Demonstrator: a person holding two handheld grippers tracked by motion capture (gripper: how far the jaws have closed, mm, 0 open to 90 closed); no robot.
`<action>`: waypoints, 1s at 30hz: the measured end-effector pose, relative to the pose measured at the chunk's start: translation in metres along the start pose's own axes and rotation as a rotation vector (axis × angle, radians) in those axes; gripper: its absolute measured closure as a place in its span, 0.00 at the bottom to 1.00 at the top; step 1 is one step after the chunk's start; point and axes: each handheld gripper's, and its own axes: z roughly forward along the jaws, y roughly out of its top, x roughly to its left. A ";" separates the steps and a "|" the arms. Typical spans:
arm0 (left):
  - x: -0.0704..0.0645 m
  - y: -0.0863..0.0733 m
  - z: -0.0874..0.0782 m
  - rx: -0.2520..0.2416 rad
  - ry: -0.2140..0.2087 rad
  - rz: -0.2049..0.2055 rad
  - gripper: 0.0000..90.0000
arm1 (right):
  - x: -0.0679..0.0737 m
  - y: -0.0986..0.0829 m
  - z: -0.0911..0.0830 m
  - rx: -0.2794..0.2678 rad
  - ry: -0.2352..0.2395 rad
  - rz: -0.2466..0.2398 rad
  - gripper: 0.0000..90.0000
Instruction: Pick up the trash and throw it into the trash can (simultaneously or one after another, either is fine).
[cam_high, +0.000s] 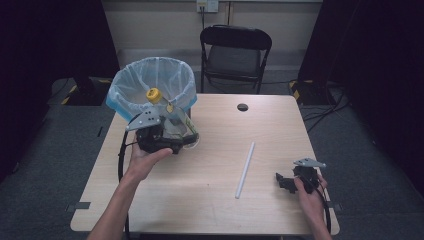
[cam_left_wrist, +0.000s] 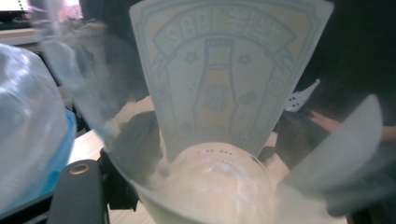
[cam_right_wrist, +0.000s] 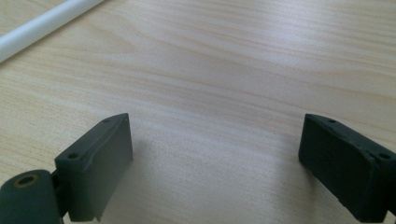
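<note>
We carry the clear bottle (cam_high: 172, 122), clamped in our left gripper (cam_high: 167, 142), at centre left beside the lined bin (cam_high: 150, 82). Next, probably lift it over the rim. Our right gripper (cam_right_wrist: 215, 154) waits wide apart.

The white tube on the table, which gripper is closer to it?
Right. The right gripper sits open on the table just right of the white tube; the left gripper holds a clear bottle by the bin, farther off.
</note>
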 end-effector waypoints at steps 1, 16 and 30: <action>0.001 0.002 -0.001 -0.007 0.003 0.002 0.31 | 0.000 0.000 0.000 0.000 0.000 0.000 0.10; 0.013 0.037 -0.007 -0.083 0.001 -0.029 0.31 | 0.000 0.000 0.000 0.000 0.000 0.001 0.10; 0.034 0.058 -0.011 -0.123 0.028 -0.033 0.31 | 0.000 0.000 0.000 0.000 0.000 0.000 0.10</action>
